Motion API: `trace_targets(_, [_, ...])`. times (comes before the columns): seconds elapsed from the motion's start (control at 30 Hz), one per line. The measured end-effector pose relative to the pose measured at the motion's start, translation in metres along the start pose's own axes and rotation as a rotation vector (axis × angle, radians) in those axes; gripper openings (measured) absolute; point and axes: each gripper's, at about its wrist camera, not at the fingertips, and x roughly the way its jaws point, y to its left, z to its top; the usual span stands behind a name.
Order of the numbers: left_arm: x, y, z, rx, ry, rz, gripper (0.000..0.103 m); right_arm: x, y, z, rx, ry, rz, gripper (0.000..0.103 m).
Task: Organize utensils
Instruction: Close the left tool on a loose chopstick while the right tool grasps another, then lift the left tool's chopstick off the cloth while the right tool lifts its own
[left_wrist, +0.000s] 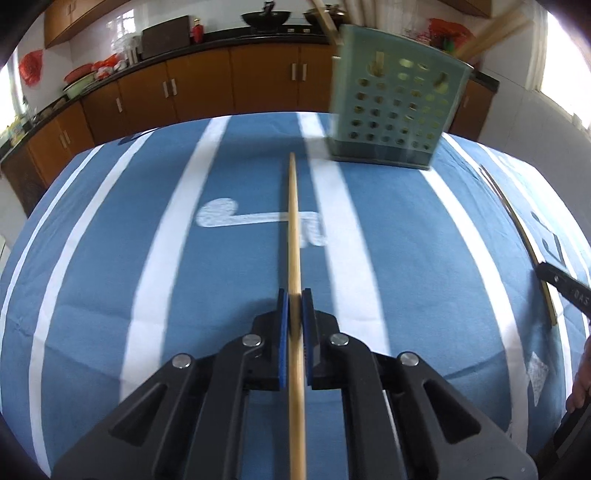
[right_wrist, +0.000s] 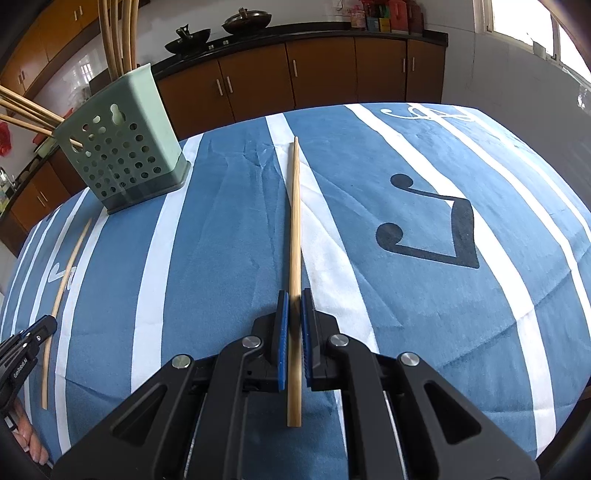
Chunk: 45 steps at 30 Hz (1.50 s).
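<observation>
My left gripper (left_wrist: 294, 295) is shut on a wooden chopstick (left_wrist: 293, 221) that points forward over the blue striped cloth. My right gripper (right_wrist: 294, 295) is shut on another wooden chopstick (right_wrist: 294, 221), also pointing forward. A green perforated utensil holder (left_wrist: 391, 107) stands ahead to the right in the left wrist view, and at the far left in the right wrist view (right_wrist: 125, 151). Several chopsticks (right_wrist: 114, 40) stand in it. In the right wrist view the left gripper's tip (right_wrist: 37, 334) and its chopstick (right_wrist: 64, 288) show at the left edge.
The table wears a blue cloth with white stripes (right_wrist: 424, 295) and music-note prints (right_wrist: 432, 225). Brown kitchen cabinets (right_wrist: 317, 77) and a dark counter with woks (right_wrist: 245, 20) run along the back. The right gripper's tip (left_wrist: 561, 284) shows at the right edge of the left wrist view.
</observation>
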Motion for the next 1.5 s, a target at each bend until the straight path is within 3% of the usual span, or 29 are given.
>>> trace_targets(0.2, [0.002,0.036,0.006,-0.044,-0.005,0.030,0.008,0.004,0.010,0.003,-0.041,-0.002,0.013,0.008])
trace_targets(0.43, [0.015,0.044,0.022,-0.054,-0.018,0.037,0.010,0.016,0.026,0.014,-0.101,-0.012,0.017,0.008])
trace_targets(0.6, [0.019,0.042,0.025,-0.043,-0.018,0.025,0.020,0.020,0.030,0.018,-0.134,-0.025,0.003,0.008])
trace_targets(0.77, [0.020,0.033,0.026,-0.002,-0.011,0.051,0.039,0.021,0.027,0.017,-0.119,-0.022,0.017,0.008])
trace_targets(1.0, [0.018,0.048,0.025,-0.073,-0.021,0.005,0.039,0.020,0.030,0.018,-0.128,-0.021,0.002,0.009])
trace_targets(1.2, [0.018,0.046,0.026,-0.070,-0.020,0.009,0.039,0.019,0.026,0.019,-0.100,-0.022,-0.017,0.022])
trace_targets(1.5, [0.018,0.046,0.026,-0.074,-0.021,0.004,0.039,0.019,0.027,0.019,-0.103,-0.017,-0.017,0.024])
